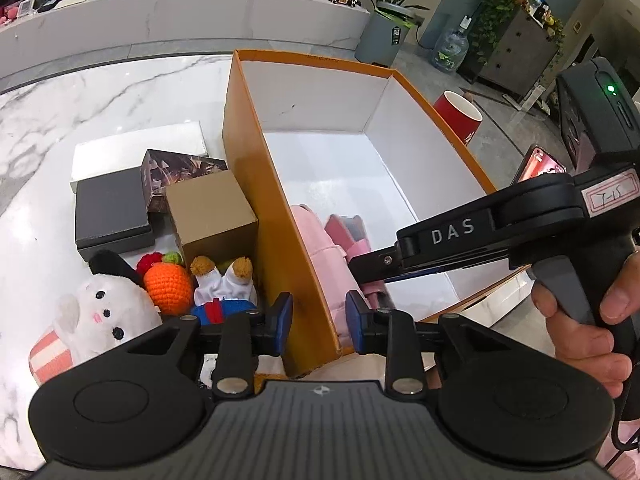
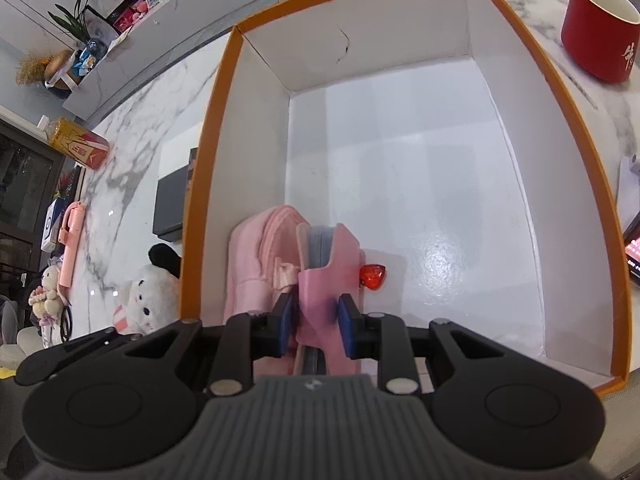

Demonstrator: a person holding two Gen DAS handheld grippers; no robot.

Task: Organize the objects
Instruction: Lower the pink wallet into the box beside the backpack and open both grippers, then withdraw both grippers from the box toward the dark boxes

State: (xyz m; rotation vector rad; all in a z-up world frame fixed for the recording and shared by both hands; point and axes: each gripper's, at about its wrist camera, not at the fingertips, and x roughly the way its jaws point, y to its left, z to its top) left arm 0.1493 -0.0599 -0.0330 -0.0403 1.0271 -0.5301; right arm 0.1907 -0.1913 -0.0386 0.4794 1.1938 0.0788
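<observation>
Orange box (image 2: 576, 128) — white inside; red cup (image 2: 598, 36); marble-veined table (image 2: 132, 128).

The orange box (image 2: 580, 128) has a wide bare white floor at its far and right side. Pink plush items (image 2: 260, 264) and a red heart (image 2: 373, 276) crowd its near left corner.

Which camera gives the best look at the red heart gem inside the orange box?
The right wrist view: the red heart gem lies in plain sight on the box floor beside the pink case. The left wrist view hides it.
</observation>
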